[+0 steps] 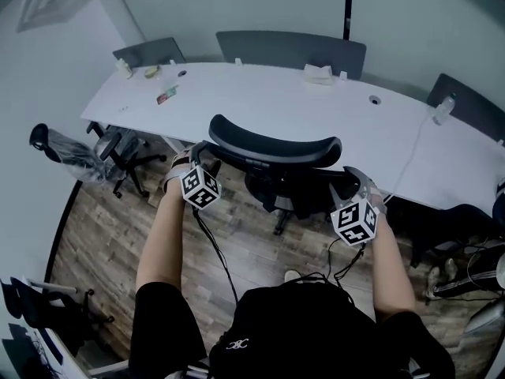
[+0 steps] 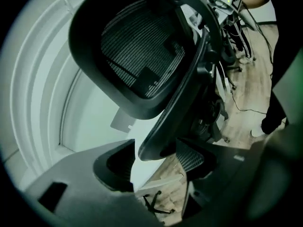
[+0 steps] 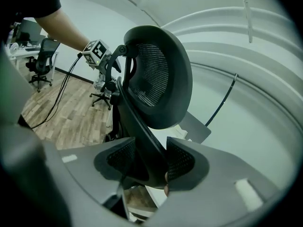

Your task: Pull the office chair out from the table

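Observation:
A black mesh office chair stands at the near edge of the long white table, its backrest toward me. My left gripper is at the backrest's left side. In the left gripper view, that gripper is open, with the edge of the chair's back frame between the jaws and a gap beside the left pad. My right gripper is at the backrest's right side. In the right gripper view, that gripper is shut on the chair's back frame, both mesh pads against it.
Grey chairs line the table's far side. Another black chair stands to the left, and more chairs at the lower left. Small items and a bottle lie on the table. Cables trail over the wooden floor.

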{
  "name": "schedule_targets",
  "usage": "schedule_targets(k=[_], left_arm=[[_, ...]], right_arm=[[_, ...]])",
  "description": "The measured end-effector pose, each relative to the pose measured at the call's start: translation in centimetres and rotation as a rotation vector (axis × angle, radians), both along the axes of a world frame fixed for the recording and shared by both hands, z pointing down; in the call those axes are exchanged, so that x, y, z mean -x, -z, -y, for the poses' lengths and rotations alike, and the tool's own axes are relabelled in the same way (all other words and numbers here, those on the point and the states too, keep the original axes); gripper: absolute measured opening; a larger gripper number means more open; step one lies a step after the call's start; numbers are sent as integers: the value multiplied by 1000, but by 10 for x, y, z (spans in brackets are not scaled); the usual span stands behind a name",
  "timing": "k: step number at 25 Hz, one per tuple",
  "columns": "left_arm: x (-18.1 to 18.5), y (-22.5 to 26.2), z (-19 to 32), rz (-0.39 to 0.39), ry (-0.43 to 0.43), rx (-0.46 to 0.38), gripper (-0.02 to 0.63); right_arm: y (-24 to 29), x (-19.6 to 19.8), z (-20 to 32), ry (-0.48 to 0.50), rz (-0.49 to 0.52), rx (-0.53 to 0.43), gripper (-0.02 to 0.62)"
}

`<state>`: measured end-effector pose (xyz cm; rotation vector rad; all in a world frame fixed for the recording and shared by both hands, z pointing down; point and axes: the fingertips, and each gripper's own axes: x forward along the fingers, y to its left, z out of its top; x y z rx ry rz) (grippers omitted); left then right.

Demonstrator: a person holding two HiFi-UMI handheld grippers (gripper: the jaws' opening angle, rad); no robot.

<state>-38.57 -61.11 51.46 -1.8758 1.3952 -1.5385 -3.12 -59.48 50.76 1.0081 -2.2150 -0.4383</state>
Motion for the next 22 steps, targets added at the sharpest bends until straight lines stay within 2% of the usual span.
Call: schedule_targets(k=[4,7,13,22], left_arm=[[-8,-9,18,84,-85,44,275],[-14,-17,24,126,-123,68,235],[-11,-16,11,60,-171,66,223],[-8,-16,-3,29,-205,67,218]], right_arm=[[1,-2,2,-13,4,16,212],[1,-3,2,-30,4,36,212],[0,2,-7,-62,-7,61,212],[-2,5,-21,-122,-17,98,215]])
